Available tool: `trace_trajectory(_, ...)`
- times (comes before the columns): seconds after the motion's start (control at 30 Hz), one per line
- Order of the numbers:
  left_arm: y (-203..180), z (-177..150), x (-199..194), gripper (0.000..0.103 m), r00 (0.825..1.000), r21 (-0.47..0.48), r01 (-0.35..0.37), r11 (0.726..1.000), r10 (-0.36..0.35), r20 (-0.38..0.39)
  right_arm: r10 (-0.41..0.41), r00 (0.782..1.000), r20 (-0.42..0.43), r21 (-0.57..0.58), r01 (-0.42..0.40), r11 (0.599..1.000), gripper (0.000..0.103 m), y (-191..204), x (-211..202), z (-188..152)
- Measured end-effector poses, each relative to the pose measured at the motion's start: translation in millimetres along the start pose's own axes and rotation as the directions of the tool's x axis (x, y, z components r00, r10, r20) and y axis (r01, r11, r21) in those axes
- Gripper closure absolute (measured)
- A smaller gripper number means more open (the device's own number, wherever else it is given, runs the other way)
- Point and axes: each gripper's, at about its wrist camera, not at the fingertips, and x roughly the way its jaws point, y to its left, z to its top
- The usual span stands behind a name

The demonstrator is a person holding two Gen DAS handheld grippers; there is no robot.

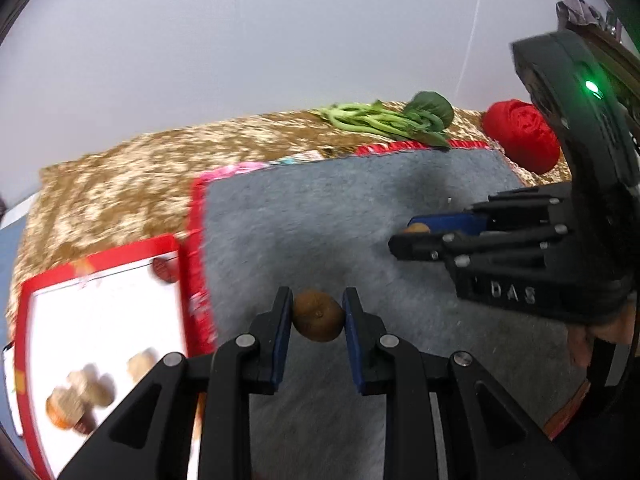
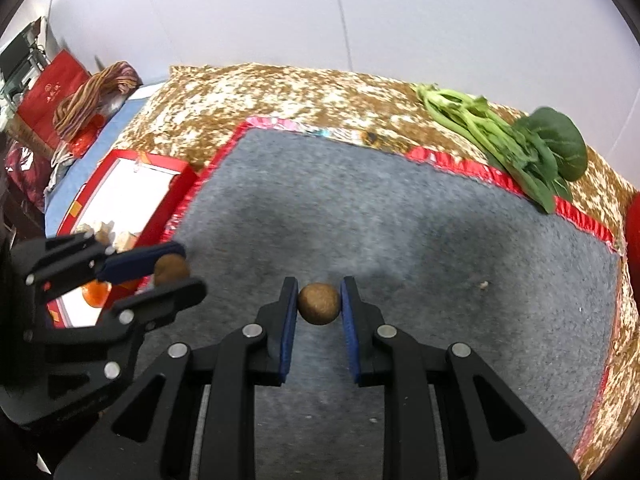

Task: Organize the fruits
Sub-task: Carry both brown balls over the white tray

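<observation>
My left gripper (image 1: pixel 318 314) is shut on a brown kiwi-like fruit (image 1: pixel 319 317) and holds it above the grey mat (image 1: pixel 328 216). My right gripper (image 2: pixel 319 306) is shut on a small round brown fruit (image 2: pixel 319 303) above the same mat. Each gripper shows in the other's view: the right one (image 1: pixel 412 232) at the right, the left one (image 2: pixel 168 276) at the lower left with its fruit (image 2: pixel 171 270). A red-rimmed white tray (image 1: pixel 104 320) at the left holds several blurred fruits, among them an orange one (image 1: pixel 60 412) and a dark red one (image 1: pixel 165 270).
Leafy green vegetables (image 2: pixel 516 144) lie at the mat's far right edge. A red cloth bundle (image 1: pixel 522 136) sits at the far right. A brown patterned cloth (image 2: pixel 256 92) lies under the mat. Red bags and a striped bundle (image 2: pixel 96 96) lie beyond the tray.
</observation>
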Motion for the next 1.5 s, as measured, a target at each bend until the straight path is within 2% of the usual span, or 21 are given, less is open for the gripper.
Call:
trace_trajectory(0.37, 43.7, -38.0, -37.5, 0.079, 0.995, -0.094, -0.086, 0.992, 0.090, 0.040, 0.065, 0.996, 0.060, -0.082, -0.060, 0.995, 0.080, 69.2, -8.9, 11.7)
trace_trajectory(0.67, 84.5, -58.9, -61.2, 0.079, 0.985, -0.173, -0.155, 0.973, 0.166, 0.052, 0.145, 0.984, 0.104, -0.155, -0.127, 0.980, 0.080, 130.2, -11.0, 23.8)
trace_trajectory(0.97, 123.6, -82.8, -72.5, 0.079, 0.972, -0.247, -0.218, 0.944, 0.232, 0.028, 0.210, 0.975, 0.079, -0.251, -0.184, 0.950, 0.080, 182.6, 6.8, 18.7)
trace_trajectory(1.17, 144.2, -97.1, -78.3, 0.079, 0.965, -0.293, -0.249, 0.923, 0.263, 0.008, 0.217, 0.975, 0.044, -0.293, -0.195, 0.936, 0.080, 205.3, 20.3, 12.1)
trace_trajectory(1.5, 157.2, -106.3, -75.3, 0.079, 0.959, -0.319, -0.276, 0.907, 0.282, -0.030, 0.210, 0.978, -0.010, -0.335, -0.201, 0.920, 0.080, 225.2, 36.8, -1.2)
